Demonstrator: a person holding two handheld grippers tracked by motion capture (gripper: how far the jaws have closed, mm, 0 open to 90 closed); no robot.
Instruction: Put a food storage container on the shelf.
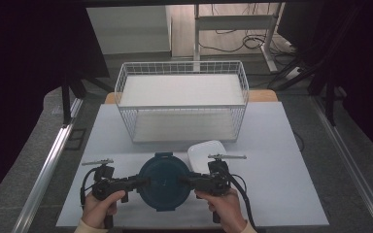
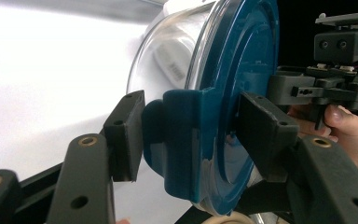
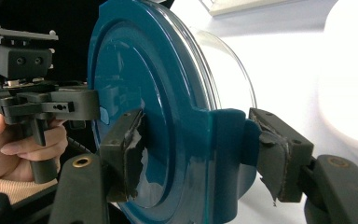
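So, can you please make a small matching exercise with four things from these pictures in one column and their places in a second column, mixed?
Things:
1. white wire basket
2. round container with dark blue plastic lid
3. white rounded object
4. left tool

Places:
A. between the two tools
B. at the far side of the table
C. on the lid's left clip
D. just behind the right tool

Pairs: 1-B, 2-A, 3-D, 4-C

no readable text, seemingly
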